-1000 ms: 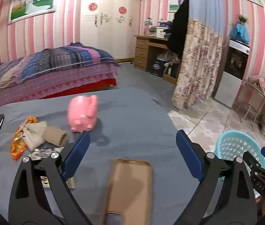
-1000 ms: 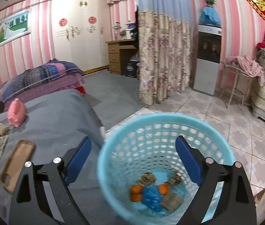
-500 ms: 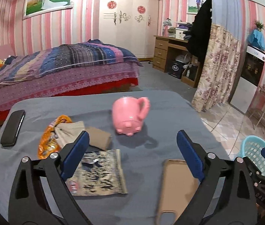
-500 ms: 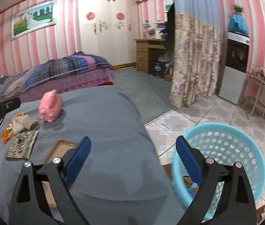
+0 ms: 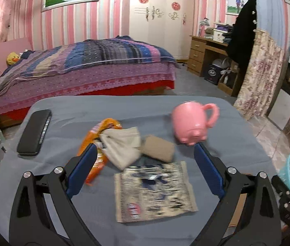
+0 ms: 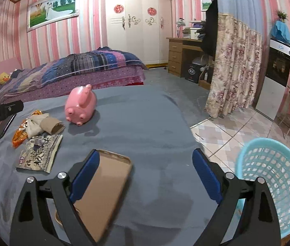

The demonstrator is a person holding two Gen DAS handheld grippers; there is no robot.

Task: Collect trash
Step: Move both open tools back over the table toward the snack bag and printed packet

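On the grey table point(image 5: 124, 108) lies a patterned snack wrapper point(image 5: 153, 192), an orange wrapper point(image 5: 95, 143), a crumpled beige tissue point(image 5: 122, 143) and a brown cardboard tube point(image 5: 158, 148). My left gripper point(image 5: 145, 170) is open and empty, hovering just above the patterned wrapper. My right gripper point(image 6: 147, 176) is open and empty over the table's right part; the same wrapper point(image 6: 39, 153), tube point(image 6: 52, 125) and orange wrapper point(image 6: 21, 133) lie to its left. The light blue trash basket point(image 6: 272, 176) stands on the floor at the right.
A pink pig mug point(image 5: 192, 123) lies on the table behind the trash. A black phone point(image 5: 34, 132) lies at the table's left; a brown phone case point(image 6: 101, 192) lies under my right gripper. A bed point(image 5: 79, 71) stands behind the table.
My left gripper has swung left from the phone case to over the trash pile. My right gripper has swung left from above the basket to over the table.
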